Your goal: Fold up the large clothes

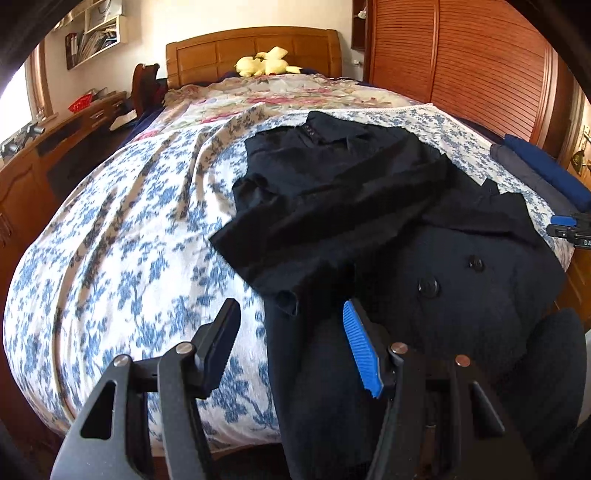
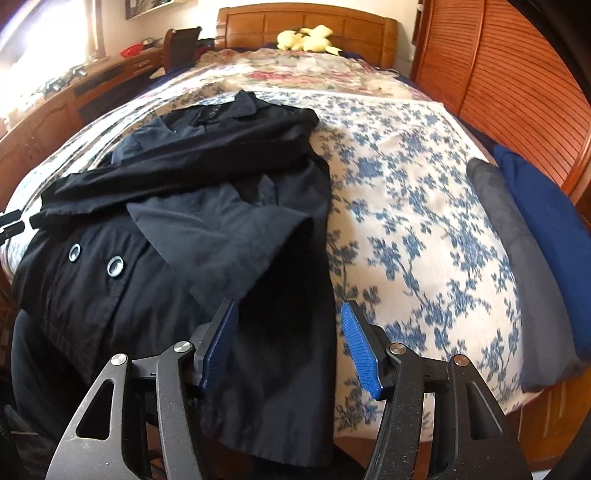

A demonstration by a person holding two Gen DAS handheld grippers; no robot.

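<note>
- The bed (image 1: 110,236) fills both views, spread with a blue-flowered cover (image 2: 406,206); everything below is placed against it.
- A wooden wardrobe (image 1: 461,66) with slatted doors stands along the bed's right side.
- A wooden headboard (image 2: 306,18) closes the bed's far end.
- A black coat (image 1: 351,192) lies on the cover near the foot of the bed, sleeves folded across its body, its hem hanging over the foot edge; two round buttons (image 2: 94,260) show on its front.
- Two folded garments (image 2: 535,236), one grey and one dark blue, lie side by side at the bed's right edge, well apart from the coat.
- A yellow plush toy (image 1: 264,62) sits at the head of the bed, against the headboard.
- The left gripper (image 1: 291,343) hangs over the foot edge with fingers spread wide, holding nothing; the coat's left hem lies under the gap.
- The right gripper (image 2: 288,343) is likewise wide open and empty, above the coat's right hem at the foot edge.
</note>
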